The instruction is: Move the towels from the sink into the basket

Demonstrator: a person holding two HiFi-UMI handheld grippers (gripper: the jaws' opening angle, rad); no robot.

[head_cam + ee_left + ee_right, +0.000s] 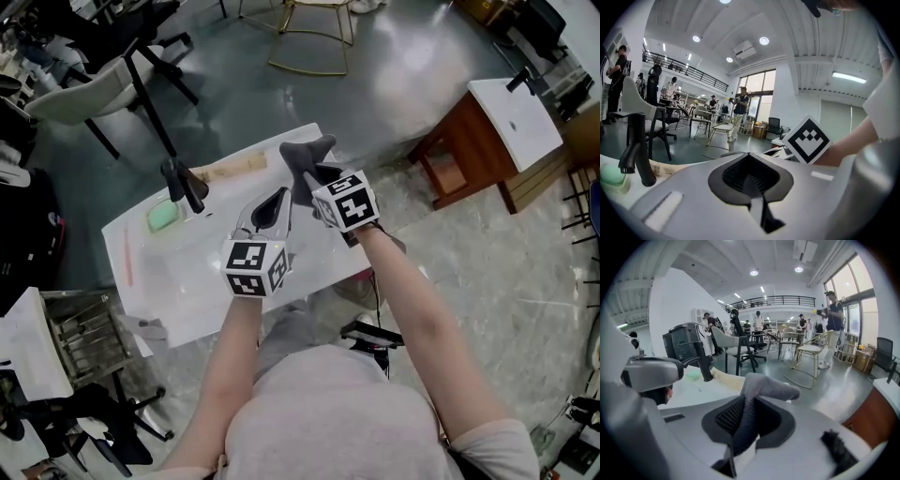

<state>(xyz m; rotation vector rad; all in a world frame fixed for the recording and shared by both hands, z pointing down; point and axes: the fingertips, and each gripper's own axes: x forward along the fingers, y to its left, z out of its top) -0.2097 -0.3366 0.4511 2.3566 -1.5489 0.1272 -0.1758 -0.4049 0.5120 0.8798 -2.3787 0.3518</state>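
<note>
My right gripper (745, 427) is pinching 1 grey towel (766, 387) by a narrow fold, in the air above the white sink (187, 281). My left gripper (752, 183) is pressed together on nothing. What looks like the wire basket (89, 333) sits well apart, lower left. With so little cloth in the jaws, a swing past the black faucet (187, 187) could snag the towel and pull it free.

Cannot see lower end of soft grey cloth towel (766, 389), pinched inside right gripper (745, 423); nor white tabletop (178, 281) directly beneath it.
</note>
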